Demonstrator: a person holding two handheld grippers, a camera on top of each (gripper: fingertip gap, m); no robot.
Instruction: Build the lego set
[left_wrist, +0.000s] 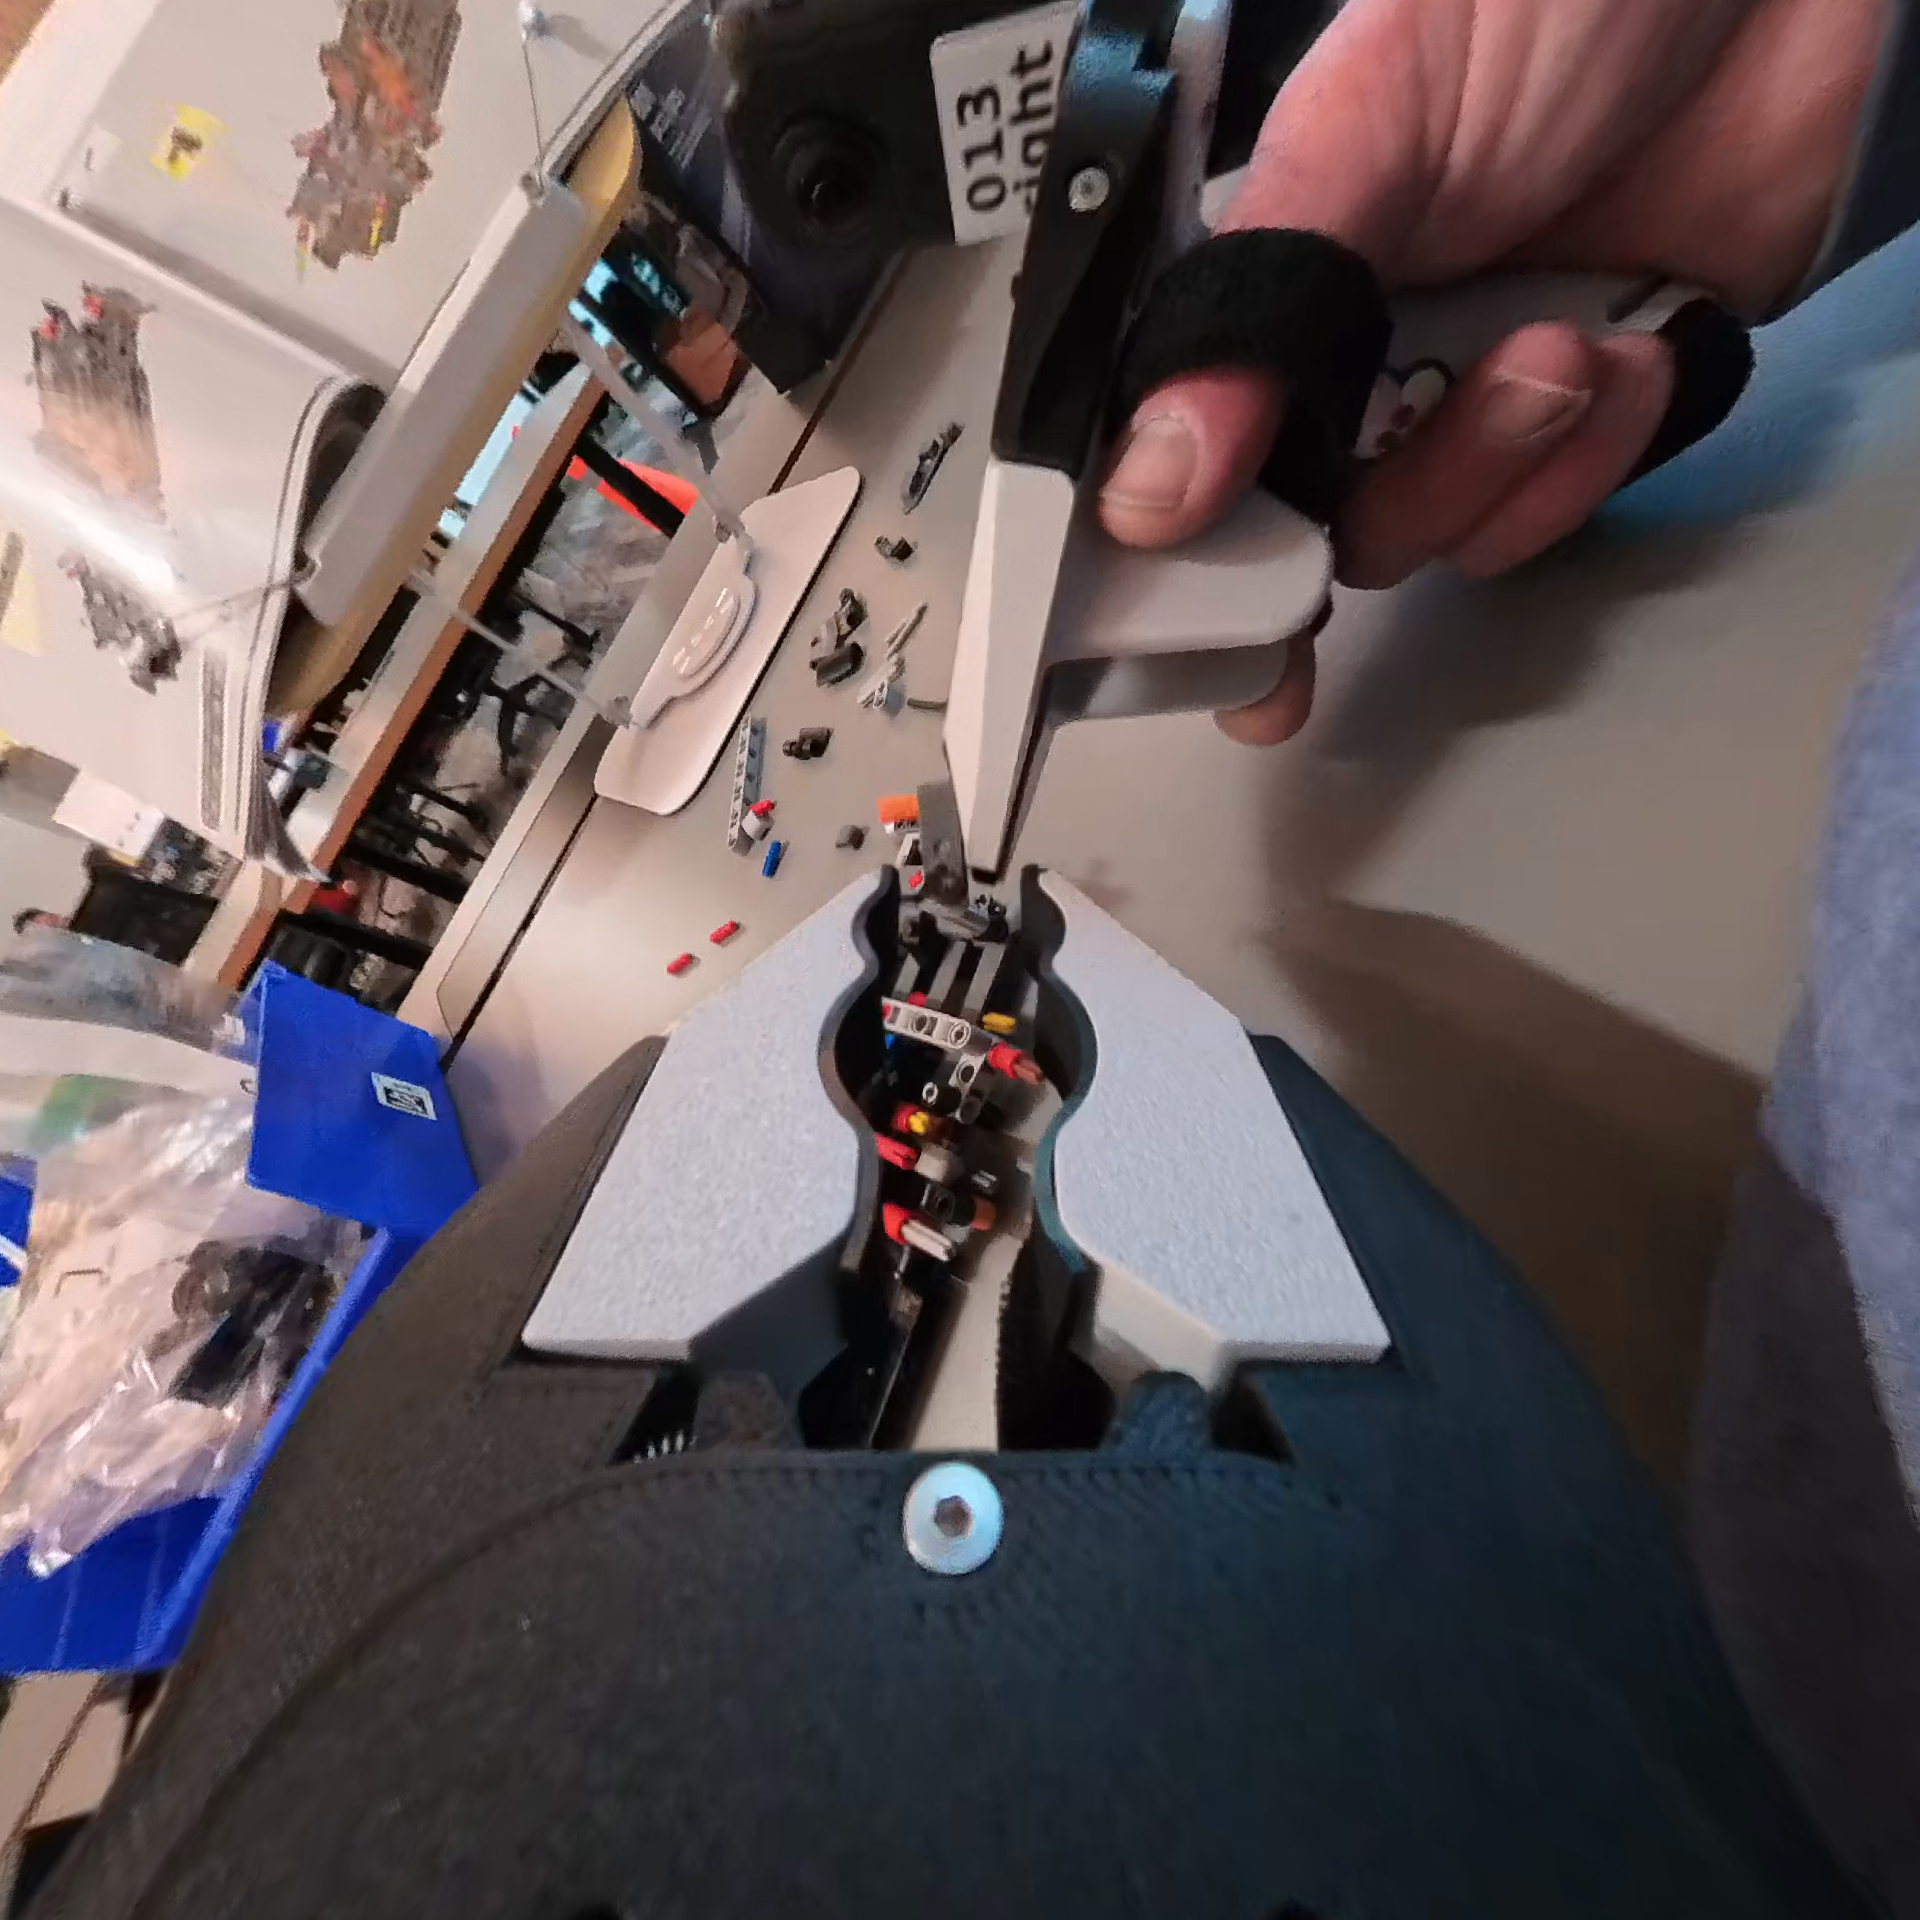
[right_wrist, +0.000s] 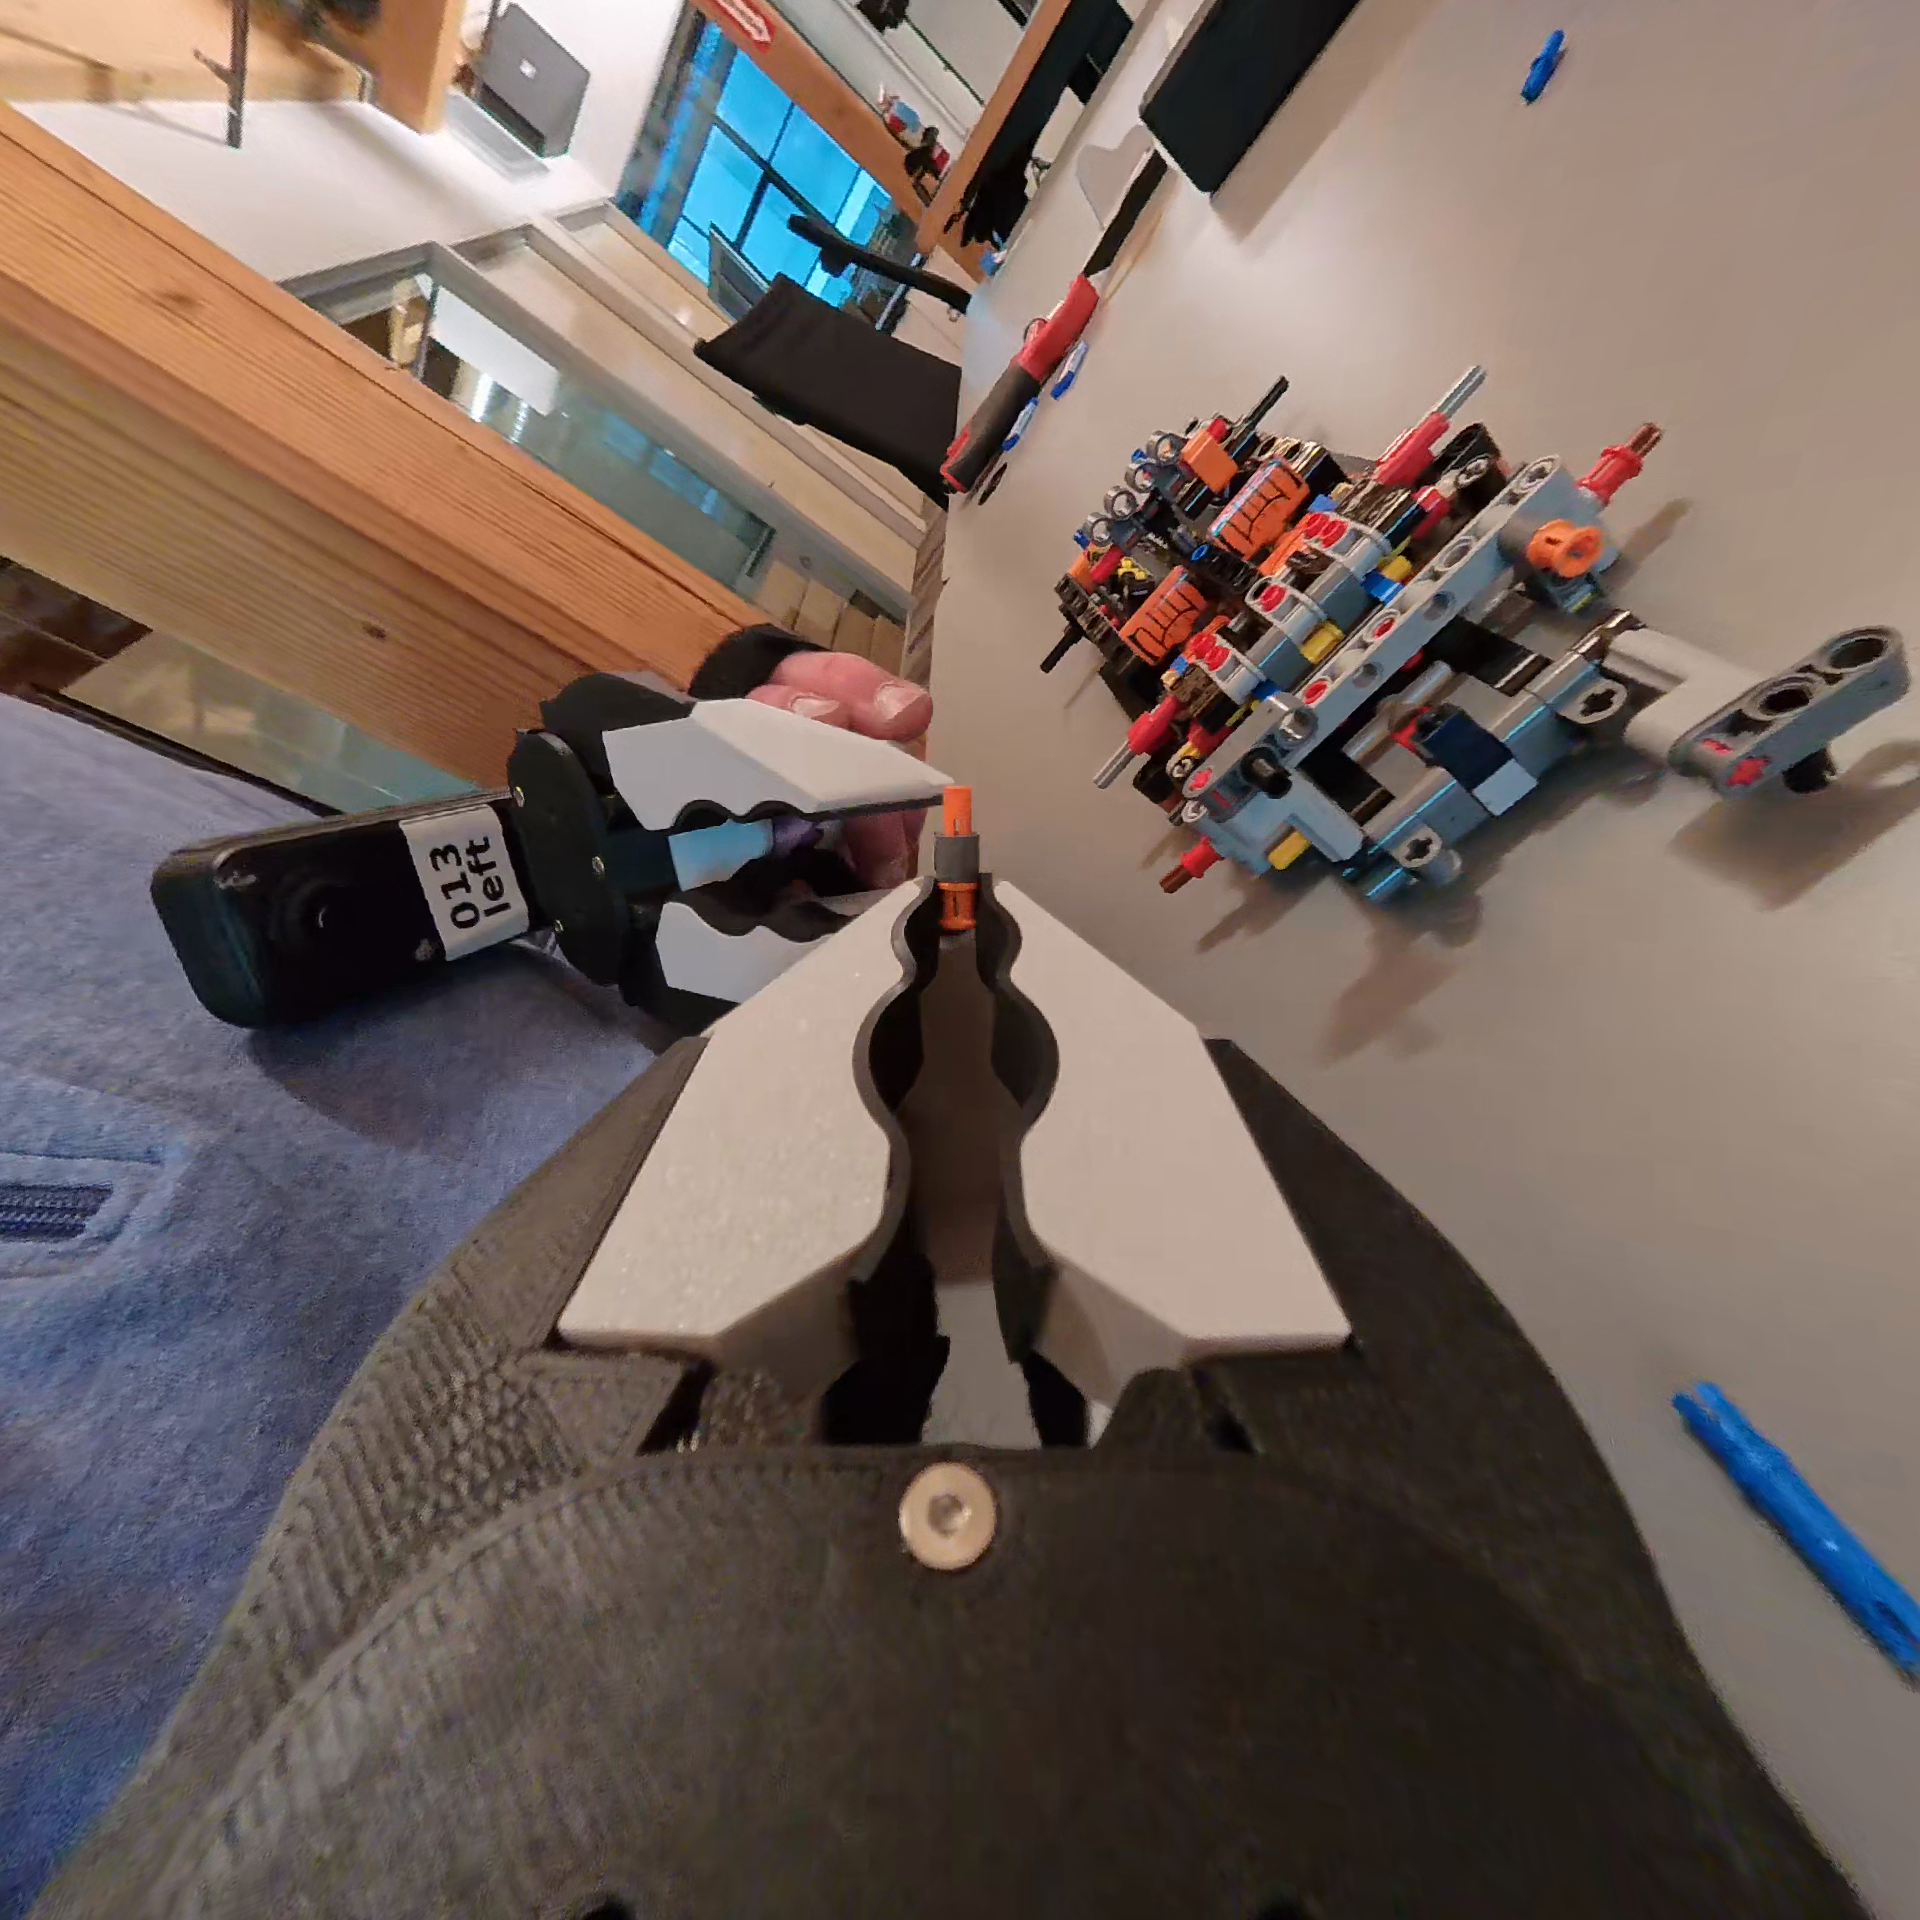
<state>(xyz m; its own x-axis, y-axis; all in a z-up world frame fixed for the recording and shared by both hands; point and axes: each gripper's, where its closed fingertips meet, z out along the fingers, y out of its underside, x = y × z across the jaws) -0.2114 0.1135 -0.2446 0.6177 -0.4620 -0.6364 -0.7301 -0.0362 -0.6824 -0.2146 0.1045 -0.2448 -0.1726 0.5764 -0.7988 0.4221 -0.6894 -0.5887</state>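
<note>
Lego assembly (right_wrist: 1382, 665) on worktop (right_wrist: 1558, 1143); blue pin (right_wrist: 1803, 1522) near it. Right claw (right_wrist: 953, 896) clamped on orange-grey pin (right_wrist: 953, 852). Left claw (left_wrist: 961, 888): nearly together, grip uncertain.

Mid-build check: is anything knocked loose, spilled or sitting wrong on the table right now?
Nothing looks damaged or spilled. The assembly lies flat on the table, and the right tool holds the orange pin in line with its fingers. Small loose pieces lie scattered on the table, which seems normal mid-build.

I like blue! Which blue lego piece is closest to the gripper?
The long blue piece lying on the table, lower right of the right gripper; the other blue one lies far away.
</note>
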